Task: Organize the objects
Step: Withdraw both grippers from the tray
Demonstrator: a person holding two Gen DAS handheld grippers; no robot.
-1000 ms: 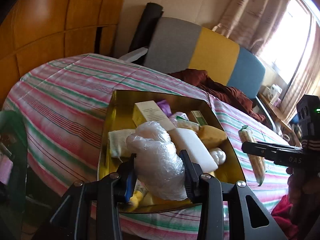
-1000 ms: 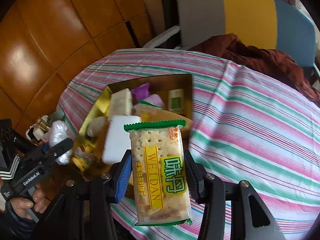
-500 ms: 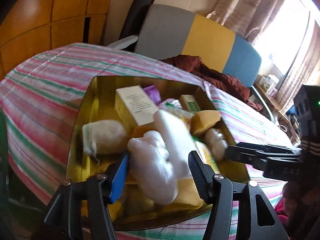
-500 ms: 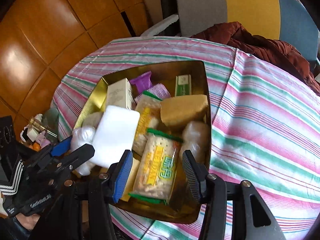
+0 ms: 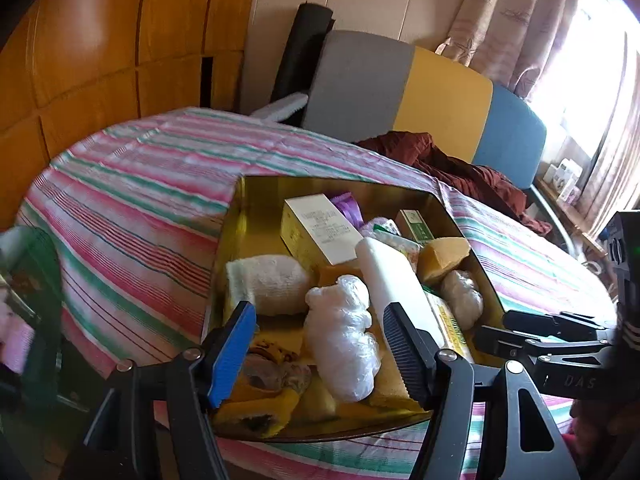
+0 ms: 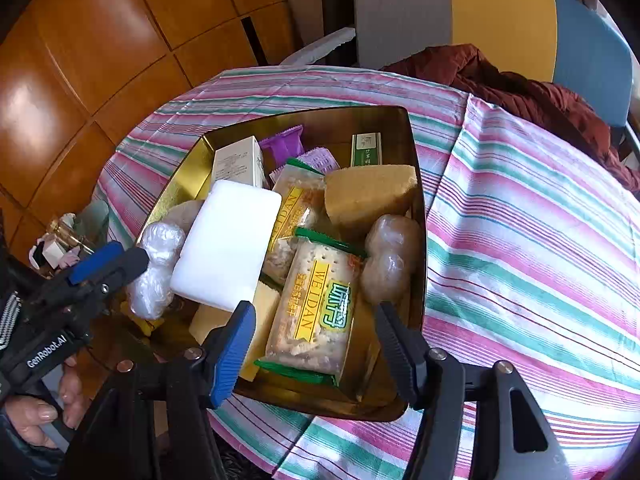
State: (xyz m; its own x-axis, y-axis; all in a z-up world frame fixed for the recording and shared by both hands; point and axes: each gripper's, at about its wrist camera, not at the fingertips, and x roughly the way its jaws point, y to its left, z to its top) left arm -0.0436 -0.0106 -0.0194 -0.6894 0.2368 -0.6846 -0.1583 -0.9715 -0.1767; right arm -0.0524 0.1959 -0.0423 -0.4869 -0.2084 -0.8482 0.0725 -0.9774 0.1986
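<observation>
A gold tin tray (image 5: 236,232) (image 6: 180,176) on the striped tablecloth holds several items. A clear plastic bundle (image 5: 344,336) (image 6: 154,276) lies in the tray's near end, between the open fingers of my left gripper (image 5: 316,344), untouched by them. A green-edged WEIDAN cracker pack (image 6: 316,312) lies in the tray just ahead of my open right gripper (image 6: 314,340). A white block (image 6: 230,244) (image 5: 390,280), a yellow sponge (image 6: 368,194), a cream box (image 5: 316,228) and a rolled white cloth (image 5: 266,284) also lie in the tray.
The round table has a pink, green and white striped cloth (image 6: 540,240). A grey, yellow and blue sofa (image 5: 400,88) with a dark red garment (image 6: 520,88) stands behind it. Wooden wall panels (image 6: 80,60) are at the left. Small clutter (image 6: 60,236) sits beside the table's left edge.
Both grippers opened. The plastic bundle dropped from the left gripper into the tray, and the cracker pack dropped from the right gripper into the tray. Both grippers now sit slightly back.
</observation>
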